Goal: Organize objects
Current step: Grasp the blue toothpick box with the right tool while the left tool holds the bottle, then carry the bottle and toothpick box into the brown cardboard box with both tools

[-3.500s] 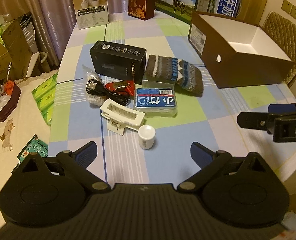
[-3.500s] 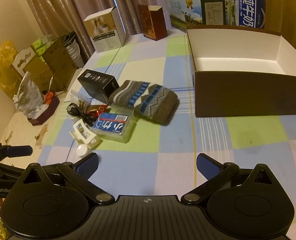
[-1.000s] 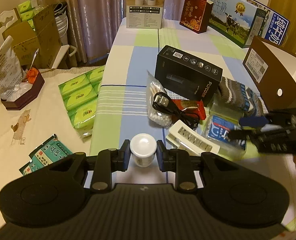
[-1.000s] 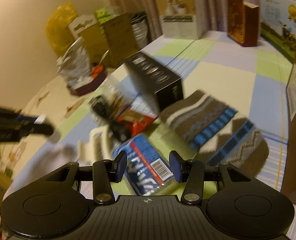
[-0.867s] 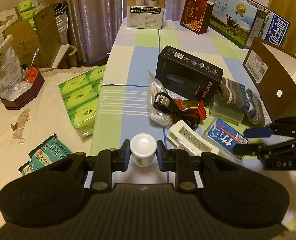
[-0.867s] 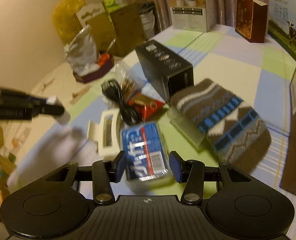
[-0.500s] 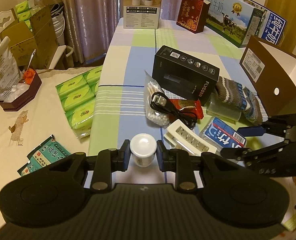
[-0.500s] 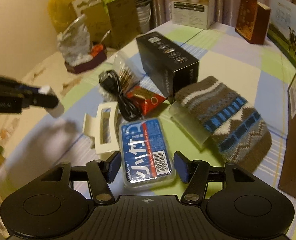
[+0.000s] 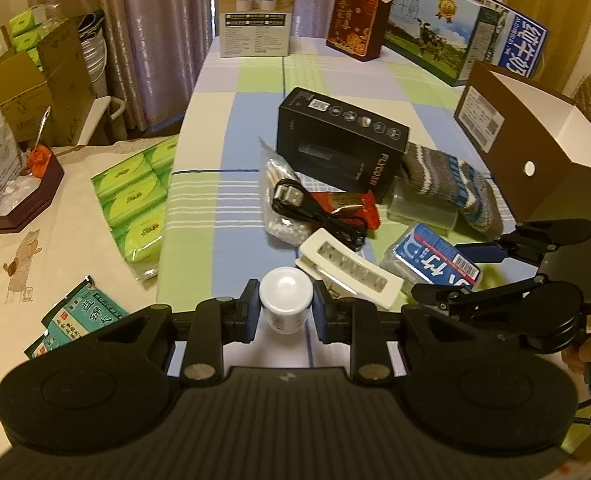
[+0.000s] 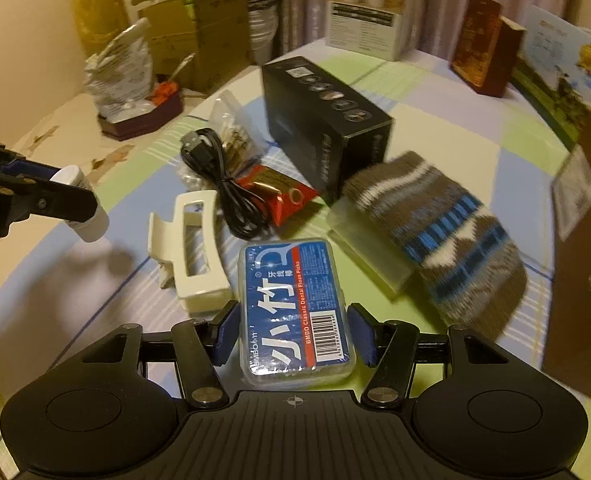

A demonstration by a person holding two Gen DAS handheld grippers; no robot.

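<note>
Left gripper [image 9: 286, 310] clamps a small white bottle [image 9: 286, 298], its base hidden. Right gripper [image 10: 294, 332] straddles a floss-pick box [image 10: 295, 308], pads apparently not touching; sock [image 10: 447, 236] blurred.

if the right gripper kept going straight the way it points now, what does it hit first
The right gripper already straddles the floss pick box, so that box comes first. Beyond it lies the red packet, then probably the black box.
</note>
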